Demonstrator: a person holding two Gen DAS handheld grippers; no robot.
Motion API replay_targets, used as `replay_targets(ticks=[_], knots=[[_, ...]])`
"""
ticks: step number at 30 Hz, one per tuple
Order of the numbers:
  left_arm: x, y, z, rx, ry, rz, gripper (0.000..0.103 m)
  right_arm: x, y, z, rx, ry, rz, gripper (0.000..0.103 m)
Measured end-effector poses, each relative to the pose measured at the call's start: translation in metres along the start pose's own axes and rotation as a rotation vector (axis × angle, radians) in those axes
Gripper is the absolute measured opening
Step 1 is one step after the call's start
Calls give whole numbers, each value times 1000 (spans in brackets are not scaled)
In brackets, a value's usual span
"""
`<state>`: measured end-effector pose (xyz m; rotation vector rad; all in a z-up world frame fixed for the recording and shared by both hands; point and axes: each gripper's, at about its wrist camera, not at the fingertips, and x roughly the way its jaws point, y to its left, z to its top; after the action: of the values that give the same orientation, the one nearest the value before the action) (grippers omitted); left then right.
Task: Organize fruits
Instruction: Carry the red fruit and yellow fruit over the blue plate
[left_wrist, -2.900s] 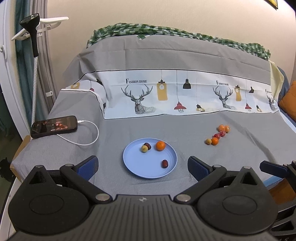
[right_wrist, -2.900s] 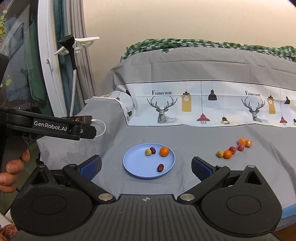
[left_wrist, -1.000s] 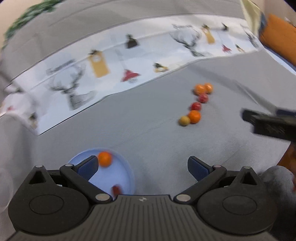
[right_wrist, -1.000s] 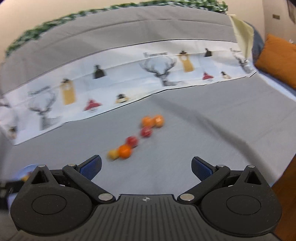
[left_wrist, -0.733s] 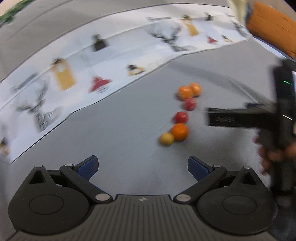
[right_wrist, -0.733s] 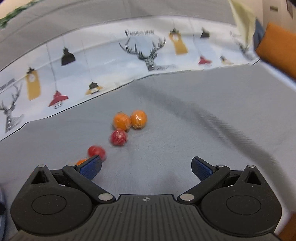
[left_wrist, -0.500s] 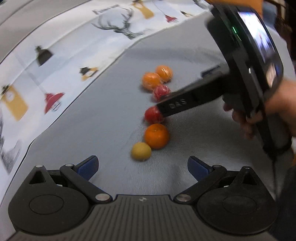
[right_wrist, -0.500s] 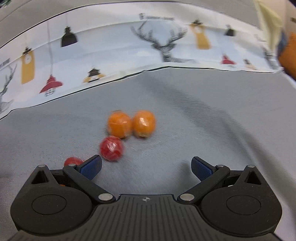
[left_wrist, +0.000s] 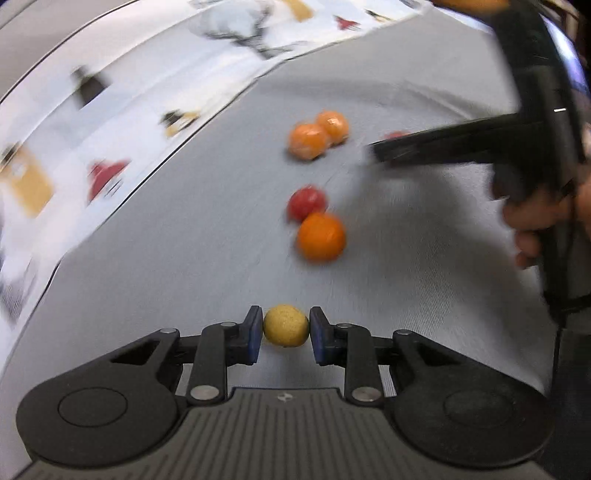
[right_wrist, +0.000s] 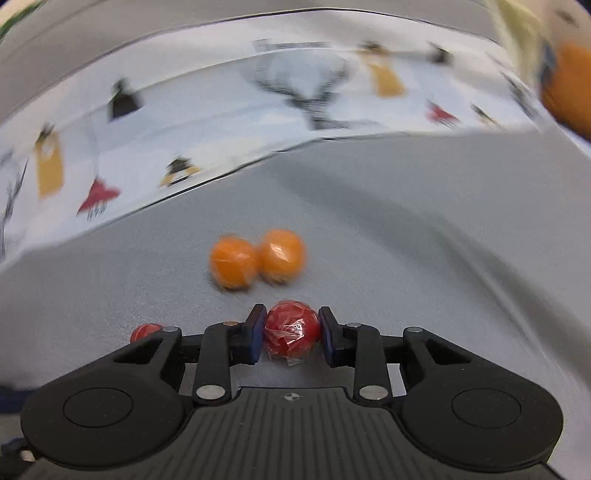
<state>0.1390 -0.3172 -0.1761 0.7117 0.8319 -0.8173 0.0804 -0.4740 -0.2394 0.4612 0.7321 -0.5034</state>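
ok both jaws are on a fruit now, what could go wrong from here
1. The left gripper pinches the round yellow fruit only at its sides; it could roll out on lifting.
2. The right gripper squeezes the wrapped red fruit, whose crinkly film may slip or hide a poor hold.
3. The loose orange fruit and small red fruit lie close on the grey cloth; a bump could send them rolling.

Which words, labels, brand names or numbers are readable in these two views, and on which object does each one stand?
None can be read.
Printed cloth band: a line of lettering above the deer, too blurred to read.
Right gripper, seen from the left wrist: no marking legible through the motion blur.
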Motion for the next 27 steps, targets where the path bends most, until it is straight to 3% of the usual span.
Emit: replay_targets(ticks=[4,6,11,13,15,21,27], knots=[[-60,14,-39,-134,83,71,30,-79,-13,-10,82,-54,-18,32],[-94,20,-59,-197,108,68,30,-128,0,-17,-2,-96,-34,32],[-180,24,-99,-284,59,67,30,-239,43,-46,-128,-77,112,32],[-206,18,-110,-302,65,61,30,-277,59,-59,-157,-79,151,32],[-235,12,-120,-308,20,26,30,-309,72,-71,-181,-107,163,32],[-298,-20,-155,-271,-56,37,30,-377,94,-100,-219,-161,188,32],[-326,-26,-185,-315,-103,46,30,-408,108,-118,-270,-170,188,32]])
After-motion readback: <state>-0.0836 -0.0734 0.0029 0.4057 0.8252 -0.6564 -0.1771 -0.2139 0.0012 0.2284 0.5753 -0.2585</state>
